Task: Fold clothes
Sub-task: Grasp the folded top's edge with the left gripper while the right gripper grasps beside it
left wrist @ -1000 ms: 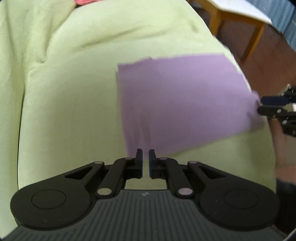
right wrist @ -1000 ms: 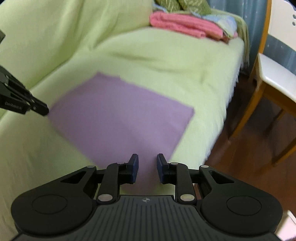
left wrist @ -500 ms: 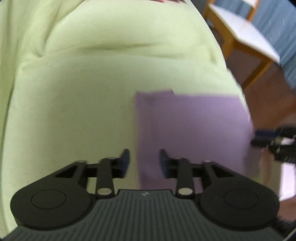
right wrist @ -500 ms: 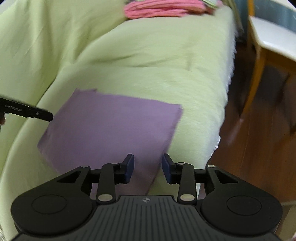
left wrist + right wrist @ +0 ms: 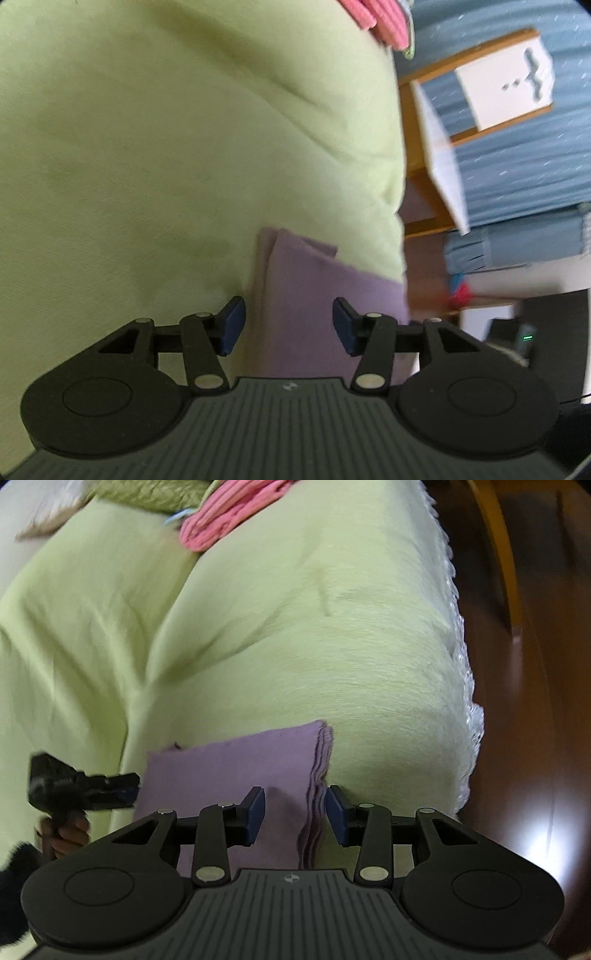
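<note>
- Lying folded on the light green sofa cover [image 5: 295, 635], the purple cloth [image 5: 236, 771] sits near the front edge of the seat, its stacked layers showing as a stepped edge on its right side in the right wrist view.
- The right tongs [image 5: 294, 814] hang just above that layered edge with the blue pads [image 5: 255, 814] apart; nothing is between them but the cloth's edge below.
- The left tongs [image 5: 288, 325] are also spread wide, hovering over the near part of the purple cloth [image 5: 314, 295], gripping nothing.
- From the right wrist view, the left tongs [image 5: 122, 784] appear at the cloth's left edge, held by a hand [image 5: 62, 834].
- A pink folded garment [image 5: 229, 513] lies at the far end of the sofa, well apart from the purple cloth.
- A wooden chair with a white seat [image 5: 443, 155] stands beside the sofa, in front of a blue curtain [image 5: 517, 166].
- The dark wooden floor [image 5: 517, 738] runs along the sofa's fringed edge.
- A small logo mark sits on each tool's ribbed body; no writing can be read.
</note>
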